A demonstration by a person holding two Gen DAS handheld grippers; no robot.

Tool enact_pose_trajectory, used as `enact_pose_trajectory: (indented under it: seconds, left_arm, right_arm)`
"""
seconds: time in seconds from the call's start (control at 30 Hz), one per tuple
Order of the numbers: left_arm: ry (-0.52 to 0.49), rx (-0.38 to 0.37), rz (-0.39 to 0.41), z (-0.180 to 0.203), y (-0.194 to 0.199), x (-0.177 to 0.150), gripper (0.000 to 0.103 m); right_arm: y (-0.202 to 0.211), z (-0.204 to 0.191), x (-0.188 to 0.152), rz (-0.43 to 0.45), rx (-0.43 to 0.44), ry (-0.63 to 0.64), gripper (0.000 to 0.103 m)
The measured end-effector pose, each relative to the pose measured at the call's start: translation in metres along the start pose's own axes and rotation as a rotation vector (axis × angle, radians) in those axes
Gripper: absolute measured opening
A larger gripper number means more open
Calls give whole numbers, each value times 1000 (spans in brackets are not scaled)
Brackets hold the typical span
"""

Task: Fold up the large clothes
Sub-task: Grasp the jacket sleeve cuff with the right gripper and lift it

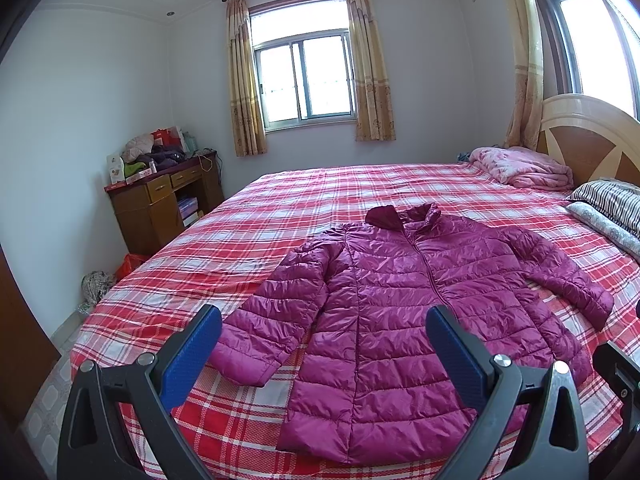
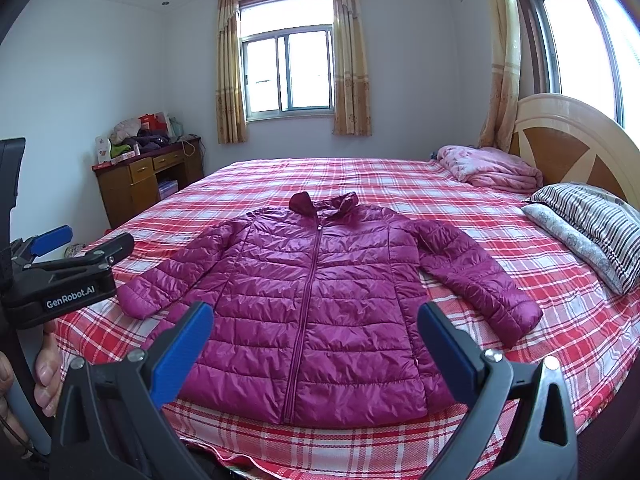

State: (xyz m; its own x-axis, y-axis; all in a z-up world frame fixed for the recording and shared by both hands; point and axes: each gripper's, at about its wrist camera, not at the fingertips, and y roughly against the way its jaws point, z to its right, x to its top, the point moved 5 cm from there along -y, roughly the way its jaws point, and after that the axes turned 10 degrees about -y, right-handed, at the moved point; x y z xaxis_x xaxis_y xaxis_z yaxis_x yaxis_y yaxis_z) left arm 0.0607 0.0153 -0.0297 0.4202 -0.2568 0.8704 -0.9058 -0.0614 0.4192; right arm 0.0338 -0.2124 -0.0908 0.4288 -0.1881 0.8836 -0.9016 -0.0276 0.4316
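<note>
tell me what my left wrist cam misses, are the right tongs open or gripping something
Observer: The right tongs are open and empty, pointing at the jacket lying flat on the bed.
Operator: is the zip closed all the way down, a finger blocks it here
Observer: Yes. In the right wrist view the zipper runs closed from collar to hem.
Operator: how do my left tongs look from the side
Observer: The left tongs are open with nothing between them, clear of the fabric, and a hand grips the handle below.
</note>
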Motion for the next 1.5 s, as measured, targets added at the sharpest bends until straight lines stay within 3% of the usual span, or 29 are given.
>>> enact_pose_trajectory:
  seconds: [0.23,0.33,0.57,0.7,0.9,1.23,1.33,1.43,1.5]
  left_arm:
    - [-23,-13,-8,5,-15,-7,102]
    - [-24,-4,-35,4,-33,-14,102]
    - [-52,19,-95,7,-96,-29,102]
    - [-76,31,-135,10,-139,-33,102]
    - [-90,69,-174,10,-198,-33,102]
    - [-60,125,-260,-10,-276,-26,102]
    - [-46,139,-276,-19,-289,-24,102]
    - [-44,142,-284,-22,-297,-24,102]
    - [-50,144,-291,-23,-300,-23,102]
  right_arm:
    - [-17,10,-6,-52,18,-21,103]
    - [-30,30,-7,-73,-21,-46,103]
    - [-69,117,-7,-119,-164,-194,103]
    - [-87,174,-8,-171,-222,-338,94]
    - [-109,252,-9,-201,-325,-521,88]
    - [-148,323,-2,-228,-390,-681,82]
    - [-162,330,-6,-271,-382,-692,72]
    - [-168,331,-5,-288,-380,-669,52]
    - [-167,335,-2,-296,-361,-671,23]
